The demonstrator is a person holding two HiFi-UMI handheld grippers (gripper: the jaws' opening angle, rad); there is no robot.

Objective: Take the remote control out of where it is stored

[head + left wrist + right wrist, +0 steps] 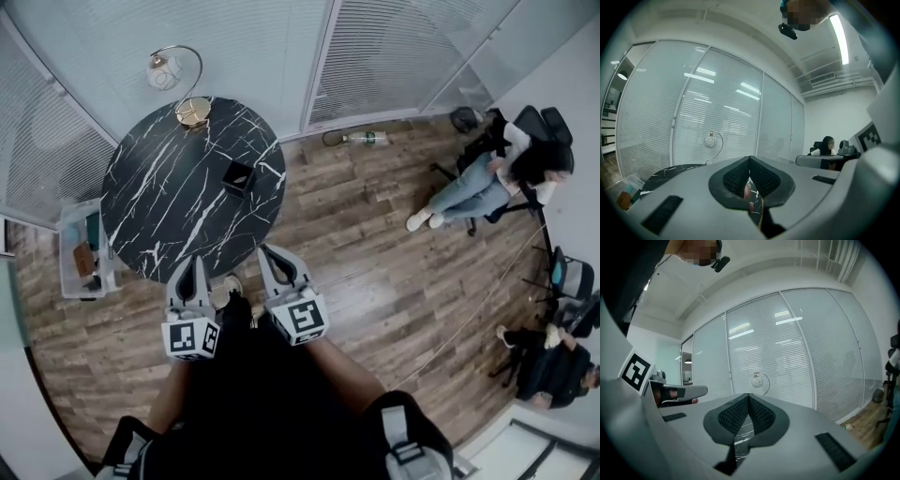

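Note:
A small black open box point(238, 176) stands near the right side of the round black marble table point(159, 216). I cannot make out a remote control in it from here. Both grippers are held side by side at the table's near edge, short of the box. My left gripper point(193, 263) point(749, 159) has its jaw tips together with nothing between them. The right gripper point(271, 253) point(749, 396) is shut and empty too, pointing over the table toward the lamp.
A gold lamp with a round globe point(190, 105) stands at the table's far edge. A clear plastic bin point(79, 251) sits on the floor left of the table. Glass walls with blinds run behind. People sit on chairs point(487, 173) at the right, and a bottle point(367, 139) lies by the wall.

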